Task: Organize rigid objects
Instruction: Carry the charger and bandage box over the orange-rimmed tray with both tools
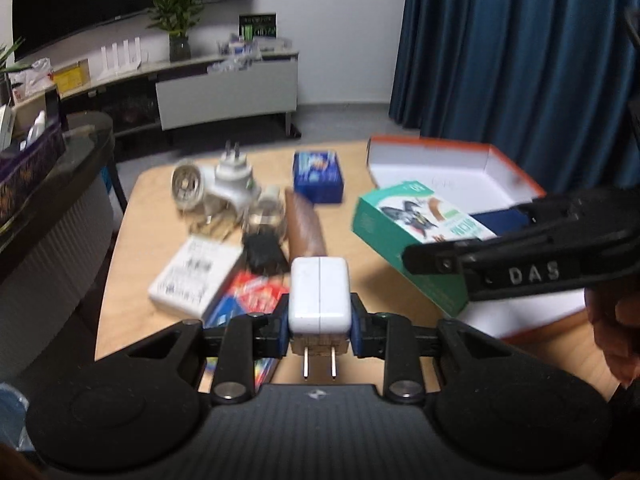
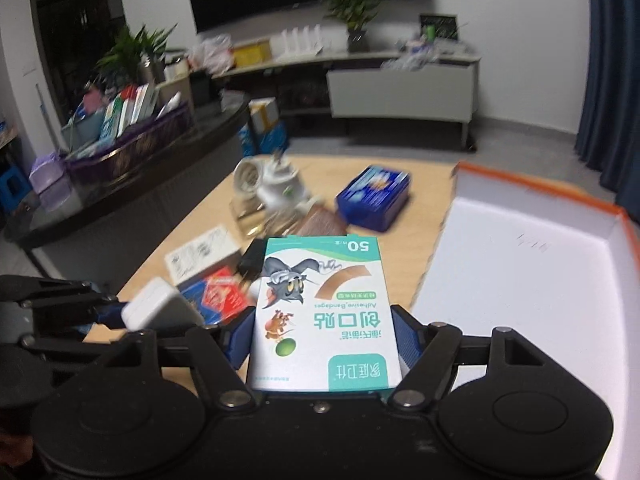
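My left gripper (image 1: 319, 320) is shut on a white power adapter (image 1: 319, 295), prongs pointing back at the camera, held above the wooden table (image 1: 132, 240). My right gripper (image 2: 322, 336) is shut on a green and white bandage box (image 2: 320, 308); it also shows in the left wrist view (image 1: 412, 236), over the near edge of the open orange-rimmed white box (image 1: 436, 168). The left gripper with the adapter (image 2: 154, 308) shows at the left of the right wrist view. The white box (image 2: 520, 272) lies to the right.
On the table lie a blue box (image 1: 318, 176), a white plug with a round lamp part (image 1: 216, 182), a brown case (image 1: 306, 220), a black item (image 1: 262, 252), a white carton (image 1: 196, 276) and a red and blue pack (image 1: 248, 300). A dark counter (image 1: 60, 176) stands at the left.
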Demonstrator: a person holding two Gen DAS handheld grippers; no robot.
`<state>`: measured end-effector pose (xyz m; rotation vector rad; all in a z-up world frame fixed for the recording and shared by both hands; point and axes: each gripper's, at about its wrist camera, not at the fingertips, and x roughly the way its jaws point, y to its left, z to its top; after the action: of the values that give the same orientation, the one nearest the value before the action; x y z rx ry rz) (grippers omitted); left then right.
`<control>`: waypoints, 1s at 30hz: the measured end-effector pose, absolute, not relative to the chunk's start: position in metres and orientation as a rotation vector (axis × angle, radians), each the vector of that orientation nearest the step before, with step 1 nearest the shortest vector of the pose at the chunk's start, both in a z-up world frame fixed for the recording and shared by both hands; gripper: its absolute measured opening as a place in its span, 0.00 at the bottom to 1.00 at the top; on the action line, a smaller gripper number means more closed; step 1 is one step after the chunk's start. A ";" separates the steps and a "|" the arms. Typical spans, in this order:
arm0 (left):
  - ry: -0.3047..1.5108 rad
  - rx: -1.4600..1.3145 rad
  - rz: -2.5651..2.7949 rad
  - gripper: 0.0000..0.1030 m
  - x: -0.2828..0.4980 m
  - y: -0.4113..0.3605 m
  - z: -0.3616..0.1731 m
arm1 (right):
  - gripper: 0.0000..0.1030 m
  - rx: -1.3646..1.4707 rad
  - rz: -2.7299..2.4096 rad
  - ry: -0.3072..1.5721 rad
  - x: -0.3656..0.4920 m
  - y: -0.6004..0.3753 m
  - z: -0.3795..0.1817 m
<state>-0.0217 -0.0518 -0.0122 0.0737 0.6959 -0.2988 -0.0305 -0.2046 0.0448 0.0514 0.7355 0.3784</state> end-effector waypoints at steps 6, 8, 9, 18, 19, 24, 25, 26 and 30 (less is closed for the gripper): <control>0.678 0.052 -0.348 0.28 0.001 -0.076 0.009 | 0.81 0.069 0.242 0.670 -0.031 -0.246 0.065; 0.670 0.055 -0.382 0.28 0.011 -0.089 0.016 | 0.81 0.082 0.188 0.655 -0.030 -0.265 0.070; 0.670 0.050 -0.409 0.28 0.017 -0.095 0.019 | 0.81 0.094 0.162 0.653 -0.029 -0.275 0.072; 0.658 0.024 -0.515 0.28 0.079 -0.148 0.044 | 0.81 0.130 -0.005 0.643 -0.013 -0.337 0.085; 0.666 0.034 -0.513 0.28 0.083 -0.155 0.041 | 0.81 0.153 -0.014 0.642 -0.011 -0.344 0.085; 0.727 0.042 -0.497 0.28 0.105 -0.178 0.023 | 0.81 0.189 -0.049 0.677 0.011 -0.354 0.069; 0.735 0.042 -0.491 0.28 0.108 -0.181 0.020 | 0.81 0.189 -0.056 0.688 0.016 -0.355 0.065; 0.738 0.040 -0.485 0.28 0.113 -0.181 0.020 | 0.81 0.191 -0.062 0.696 0.021 -0.357 0.062; 0.762 0.031 -0.480 0.28 0.125 -0.186 0.014 | 0.81 0.203 -0.068 0.729 0.038 -0.360 0.049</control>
<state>0.1251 -0.1862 0.0141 0.0309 0.7625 -0.4804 0.0382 -0.3602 0.0491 0.2028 0.7294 -0.0681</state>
